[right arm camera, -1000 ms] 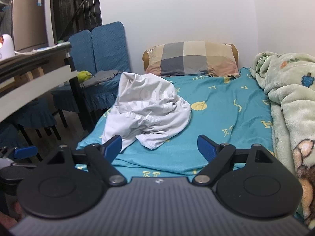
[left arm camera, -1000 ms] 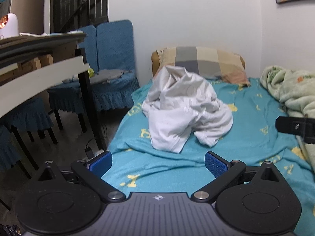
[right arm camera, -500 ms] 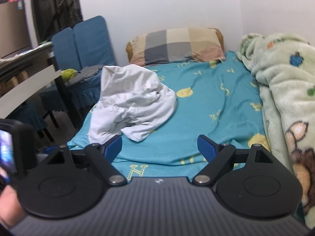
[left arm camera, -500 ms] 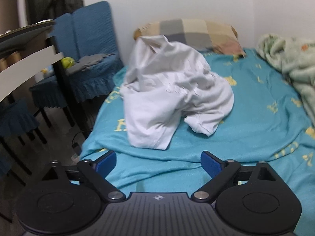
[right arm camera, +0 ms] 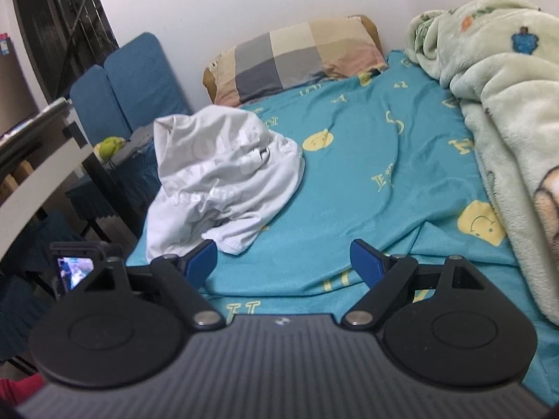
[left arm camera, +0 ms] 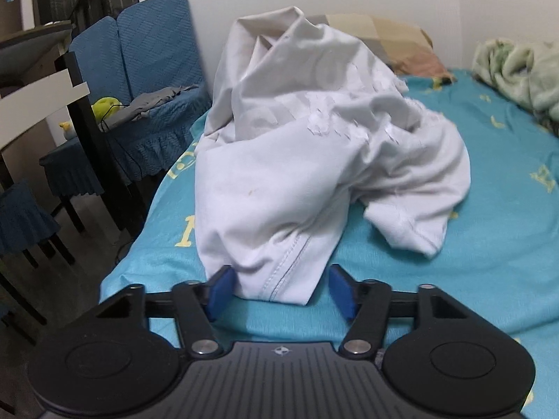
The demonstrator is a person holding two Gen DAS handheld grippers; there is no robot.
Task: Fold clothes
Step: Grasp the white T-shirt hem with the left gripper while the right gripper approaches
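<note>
With both tongs spread, left tongs (left arm camera: 279, 288) straddle the shirt (left arm camera: 314, 146) hem.

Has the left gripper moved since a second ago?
Yes. The left gripper has advanced toward the white garment, whose hem now sits between its open fingers; earlier, bare sheet separated them.

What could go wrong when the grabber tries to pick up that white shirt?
1. The white shirt is a crumpled heap, so the open left gripper, straddling its near hem, may pinch several layers at once and lift a tangle.
2. The heap lies near the bed's left edge; a pull that way might drag it to the floor.
3. The right gripper is open over the blue sheet and could grab that instead.
</note>
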